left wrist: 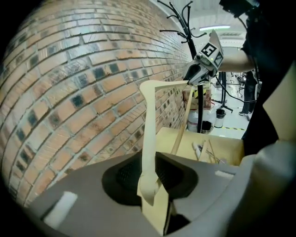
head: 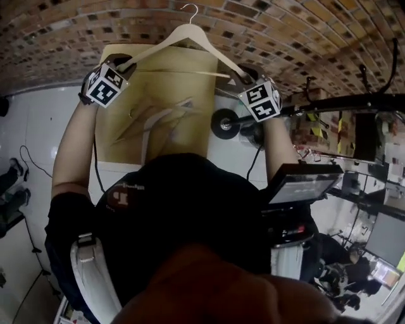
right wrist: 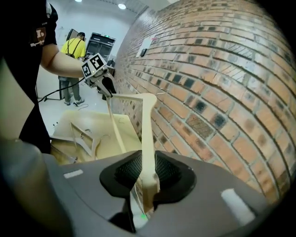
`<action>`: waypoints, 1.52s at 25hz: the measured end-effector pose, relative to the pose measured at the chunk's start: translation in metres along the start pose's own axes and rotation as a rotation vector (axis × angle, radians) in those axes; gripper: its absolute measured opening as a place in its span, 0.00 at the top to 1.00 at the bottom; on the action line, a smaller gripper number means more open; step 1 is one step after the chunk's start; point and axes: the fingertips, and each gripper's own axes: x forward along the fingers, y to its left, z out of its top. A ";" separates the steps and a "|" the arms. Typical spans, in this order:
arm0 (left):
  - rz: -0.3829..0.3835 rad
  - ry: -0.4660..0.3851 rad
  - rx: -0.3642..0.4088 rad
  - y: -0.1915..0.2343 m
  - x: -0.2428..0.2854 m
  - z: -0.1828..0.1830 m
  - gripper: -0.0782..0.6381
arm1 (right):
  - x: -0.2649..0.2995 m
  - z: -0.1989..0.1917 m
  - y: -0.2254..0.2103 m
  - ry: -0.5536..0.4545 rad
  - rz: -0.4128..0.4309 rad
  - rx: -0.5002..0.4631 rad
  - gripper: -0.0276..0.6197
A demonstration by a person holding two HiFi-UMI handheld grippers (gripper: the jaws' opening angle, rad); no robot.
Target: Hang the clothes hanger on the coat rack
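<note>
A pale wooden clothes hanger (head: 186, 35) with a metal hook (head: 191, 10) is held up in front of the brick wall. My left gripper (head: 125, 63) is shut on its left end and my right gripper (head: 243, 76) on its right end. In the left gripper view the hanger arm (left wrist: 149, 129) runs up from between the pads of my left gripper (left wrist: 150, 178). The right gripper view shows the other arm (right wrist: 147, 134) clamped in my right gripper (right wrist: 147, 178). The black coat rack (head: 329, 104) stands to the right, and its branches (left wrist: 185, 23) show beyond the hanger.
A tan table (head: 120, 136) below the hanger holds more wooden hangers (head: 158, 120). The brick wall (head: 76, 31) is close behind. The rack's round base (head: 224, 123) sits by the table's right edge. A person in a yellow vest (right wrist: 71, 53) stands far off. A cable (head: 28, 161) lies on the floor at the left.
</note>
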 end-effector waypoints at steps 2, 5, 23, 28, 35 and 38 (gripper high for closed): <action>-0.005 -0.037 0.034 0.002 -0.006 0.018 0.77 | -0.024 0.004 -0.005 0.003 -0.057 0.001 0.80; 0.008 -0.091 0.073 0.002 -0.023 0.044 0.77 | -0.058 0.011 -0.009 -0.002 -0.124 -0.003 0.80; 0.094 -0.438 0.271 -0.047 -0.110 0.310 0.77 | -0.337 0.019 -0.115 -0.006 -0.511 -0.118 0.80; 0.097 -0.548 0.330 -0.059 -0.132 0.370 0.77 | -0.402 0.026 -0.125 0.003 -0.631 -0.157 0.80; 0.112 -0.659 0.393 -0.070 -0.173 0.417 0.77 | -0.467 0.041 -0.120 -0.003 -0.756 -0.205 0.80; 0.114 -0.696 0.412 -0.072 -0.181 0.440 0.77 | -0.490 0.045 -0.121 -0.003 -0.816 -0.219 0.80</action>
